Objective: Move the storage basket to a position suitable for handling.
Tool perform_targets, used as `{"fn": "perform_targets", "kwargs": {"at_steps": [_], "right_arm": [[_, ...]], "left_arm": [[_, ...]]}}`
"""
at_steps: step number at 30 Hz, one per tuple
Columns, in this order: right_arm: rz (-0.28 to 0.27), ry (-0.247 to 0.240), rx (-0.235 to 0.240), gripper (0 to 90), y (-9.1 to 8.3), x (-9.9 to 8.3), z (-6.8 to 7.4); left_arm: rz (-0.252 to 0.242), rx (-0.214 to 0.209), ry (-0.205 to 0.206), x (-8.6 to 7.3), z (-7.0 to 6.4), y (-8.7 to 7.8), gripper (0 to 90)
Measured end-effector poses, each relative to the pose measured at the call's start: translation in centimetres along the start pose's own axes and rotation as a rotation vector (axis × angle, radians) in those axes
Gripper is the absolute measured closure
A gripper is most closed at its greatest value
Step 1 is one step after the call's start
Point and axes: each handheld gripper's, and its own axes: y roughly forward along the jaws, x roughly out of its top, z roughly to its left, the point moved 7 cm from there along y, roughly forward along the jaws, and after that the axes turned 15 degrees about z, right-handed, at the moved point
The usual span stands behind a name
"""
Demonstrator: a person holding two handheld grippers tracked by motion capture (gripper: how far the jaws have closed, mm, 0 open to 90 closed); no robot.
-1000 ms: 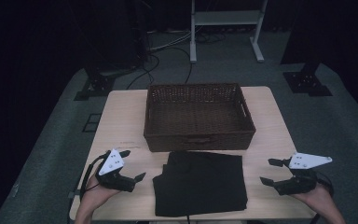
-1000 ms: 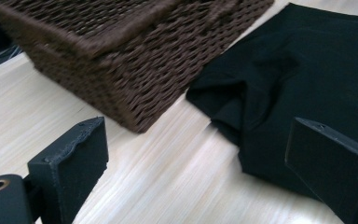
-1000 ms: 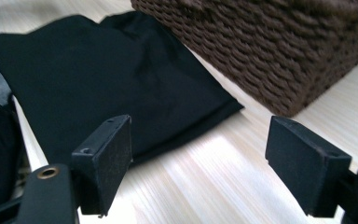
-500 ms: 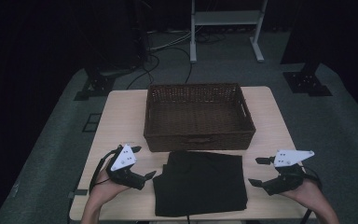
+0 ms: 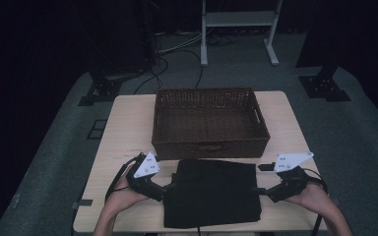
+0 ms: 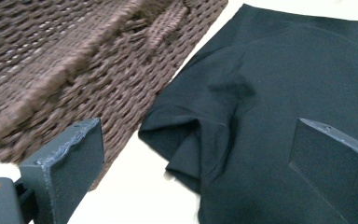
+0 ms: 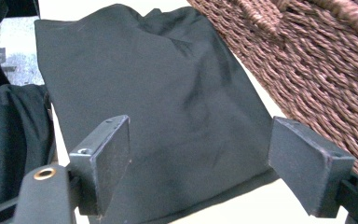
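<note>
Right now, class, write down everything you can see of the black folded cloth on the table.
The black cloth is a soft, matte garment folded into a rough rectangle, lying flat on the near part of the wooden table, just in front of the brown wicker basket. One corner shows a loose fold and creases. Its near edge reaches the table's front edge. The left gripper and right gripper flank its sides, jaws open; neither has closed on it.

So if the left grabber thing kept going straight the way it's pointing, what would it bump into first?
Most likely the folded black cloth. The left gripper points at the cloth's near edge with its jaws open, one jaw already over the fabric. The brown wicker basket lies off to one side, so it would probably miss that.
</note>
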Motion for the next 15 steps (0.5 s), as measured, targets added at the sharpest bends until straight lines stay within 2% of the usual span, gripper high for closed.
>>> {"fn": "perform_targets", "kwargs": {"at_steps": [4, 7, 9, 13, 15], "right_arm": [[0.016, -0.018, 0.006, 19.7, 0.4, 0.5, 0.1], [0.034, -0.043, 0.019, 19.6, 1.0, 1.5, 0.4], [0.043, -0.053, 0.02, 19.6, 1.2, 1.7, 0.5], [0.07, -0.086, 0.029, 19.6, 2.1, 2.5, 0.7], [0.072, -0.085, 0.032, 19.6, 2.1, 2.6, 0.8]], "left_arm": [[0.01, -0.014, 0.022, 0.5, -0.4, 0.5, 2.3], [0.032, -0.038, 0.058, 1.3, -1.2, 1.3, 2.3], [0.036, -0.039, 0.061, 1.4, -1.3, 1.5, 2.3], [0.065, -0.068, 0.082, 1.8, -1.8, 2.4, 2.5], [0.067, -0.077, 0.089, 1.9, -2.0, 2.6, 2.4]]}}
